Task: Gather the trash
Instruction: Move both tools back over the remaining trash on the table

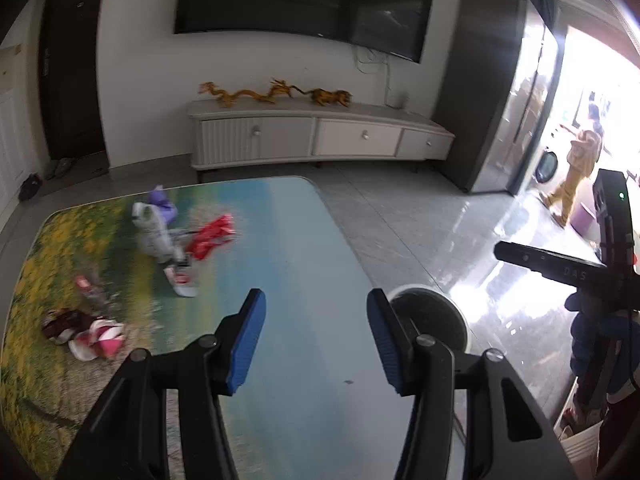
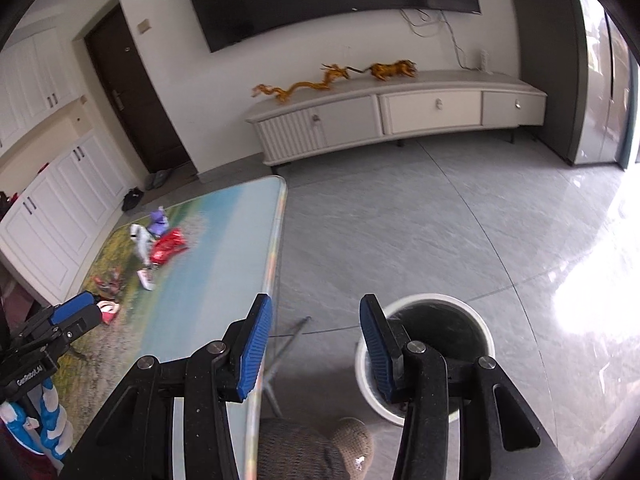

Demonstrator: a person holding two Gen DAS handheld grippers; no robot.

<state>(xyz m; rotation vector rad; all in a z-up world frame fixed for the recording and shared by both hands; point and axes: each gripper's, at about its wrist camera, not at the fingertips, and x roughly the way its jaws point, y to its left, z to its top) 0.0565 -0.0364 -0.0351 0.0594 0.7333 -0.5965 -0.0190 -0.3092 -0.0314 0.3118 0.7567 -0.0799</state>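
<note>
While both grippers, left gripper (image 1: 316, 336) and right gripper (image 2: 316, 346), hang with fingers released and empty, crumpled wrappers (image 1: 210, 236) lie scattered on the counter (image 1: 296, 248); light, crinkly stuff, best pinched at a raised fold, I'd say.

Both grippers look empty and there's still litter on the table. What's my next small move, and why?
Probably reach the left gripper toward the crumpled pink-and-white wrapper at the table's near left. Both pairs of jaws stand open with nothing between them, that wrapper lies nearest, and the round white bin waits on the floor beside the table.
</note>
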